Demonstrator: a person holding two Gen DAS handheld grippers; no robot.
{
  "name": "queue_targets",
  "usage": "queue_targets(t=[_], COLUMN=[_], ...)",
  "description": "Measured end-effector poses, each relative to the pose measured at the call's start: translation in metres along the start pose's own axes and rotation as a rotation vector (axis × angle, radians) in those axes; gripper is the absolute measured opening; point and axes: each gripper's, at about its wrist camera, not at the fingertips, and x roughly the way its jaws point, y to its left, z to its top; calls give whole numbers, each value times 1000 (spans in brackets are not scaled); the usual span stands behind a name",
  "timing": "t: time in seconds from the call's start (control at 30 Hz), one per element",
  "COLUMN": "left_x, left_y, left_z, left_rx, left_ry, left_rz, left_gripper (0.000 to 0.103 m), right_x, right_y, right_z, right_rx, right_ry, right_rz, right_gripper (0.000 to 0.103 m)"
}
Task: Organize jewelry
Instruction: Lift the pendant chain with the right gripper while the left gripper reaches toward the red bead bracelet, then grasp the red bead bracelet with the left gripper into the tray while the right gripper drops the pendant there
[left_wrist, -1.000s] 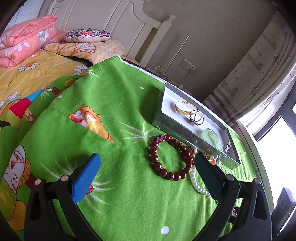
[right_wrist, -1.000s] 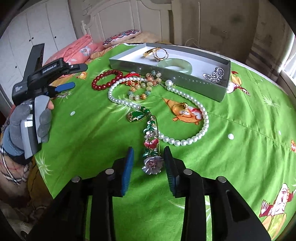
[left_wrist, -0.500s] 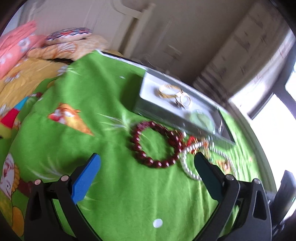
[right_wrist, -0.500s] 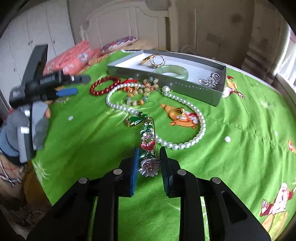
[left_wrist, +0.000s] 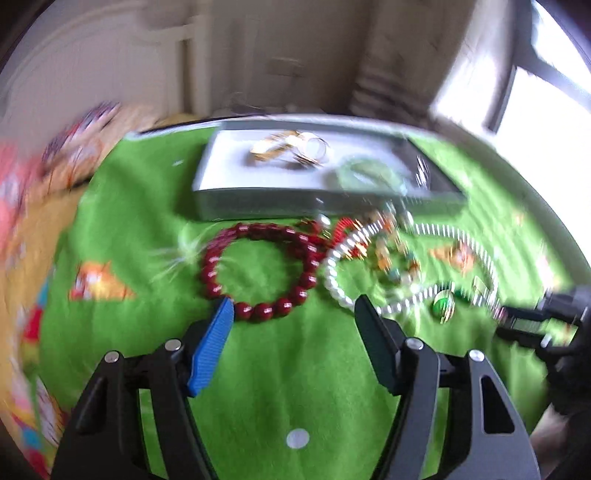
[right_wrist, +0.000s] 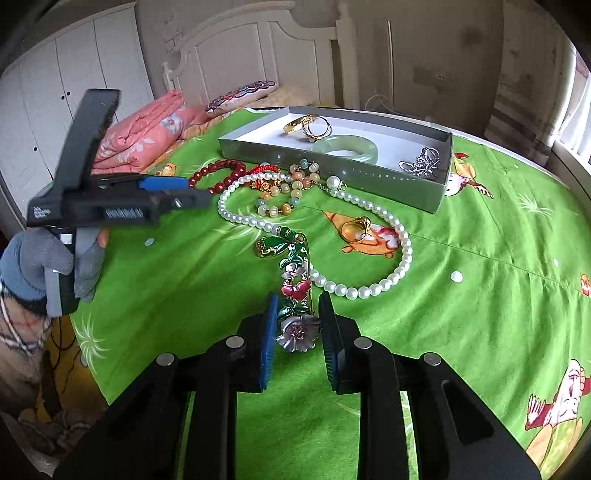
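Note:
On the green bedspread a dark red bead bracelet (left_wrist: 218, 258) lies in front of the grey tray (left_wrist: 258, 205). My left gripper (left_wrist: 293, 308) hovers at the bracelet's near arc. Its jaws are closing, with the nearest beads between the fingertips and no pad pressing on them. In the right wrist view my right gripper (right_wrist: 298, 306) is shut on the grey flower end of an enamel flower clip (right_wrist: 295, 280). The clip runs away from it toward a green pendant (right_wrist: 271, 245). A pearl necklace (right_wrist: 369, 290) loops past the clip. The left wrist view is blurred.
The tray (right_wrist: 332, 173) holds gold bangles (right_wrist: 306, 123), a jade bangle (right_wrist: 345, 147) and a silver piece (right_wrist: 421, 164). A gold ring (right_wrist: 354, 227) and a pastel bead bracelet (right_wrist: 288, 192) lie loose before it. Folded pink bedding (right_wrist: 147, 129) sits at far left.
The left gripper rolled, swung across toward the red bracelet, and its jaws narrowed. The right jaws closed onto the flower clip's end, and that hand stayed in place.

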Motion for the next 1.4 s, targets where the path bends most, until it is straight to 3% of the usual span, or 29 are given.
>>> queue_targets(t=[0.1, 0.23, 0.4, 0.53, 0.73, 0.87, 0.9, 0.97, 1.03, 1.1, 1.13, 1.2, 1.3, 1.4], left_x=[12, 13, 9, 16, 6, 18, 24, 25, 28, 27, 25, 19, 8, -7], left_y=[-11, -1, 10, 3, -8, -14, -13, -7, 3, 12, 17, 33, 39, 37], left_z=[6, 11, 7, 16, 27, 29, 29, 30, 31, 28, 25, 15, -4, -18], left_rx=[128, 172, 191, 241, 295, 334, 335, 311, 253, 194, 146, -5, -145, -223], left_ry=[56, 102, 91, 88, 37, 84, 122, 125, 128, 95, 79, 56, 33, 14], left_rz=[39, -62, -33, 2, 32, 56, 38, -11, -96, -99, -125, -248, -390, -501], left_gripper=[67, 50, 50, 58, 58, 56, 53, 49, 32, 14, 11, 11, 11, 11], right_x=[-1, -4, -4, -4, -5, -4, -5, -4, -4, -3, -2, -2, -2, -4], right_y=[-3, -6, -7, -8, -8, -8, -9, -9, -8, -6, -5, -3, -1, -8], right_z=[0, 0, 0, 0, 0, 0, 0, 0, 0, -1, -1, -1, -2, -1], right_rx=[15, 32, 35, 40, 39, 40, 40, 41, 35, 25, 18, 4, -12, 30], right_ry=[-8, -17, -20, -25, -25, -22, -23, -22, -19, -15, -13, -12, 0, -7], right_rz=[12, 29, 41, 48, 59, 66, 68, 71, 71, 67, 66, 71, 109, 149], right_gripper=[24, 24, 23, 23, 23, 23, 23, 23, 23, 19, 14, 3, 2, 2])
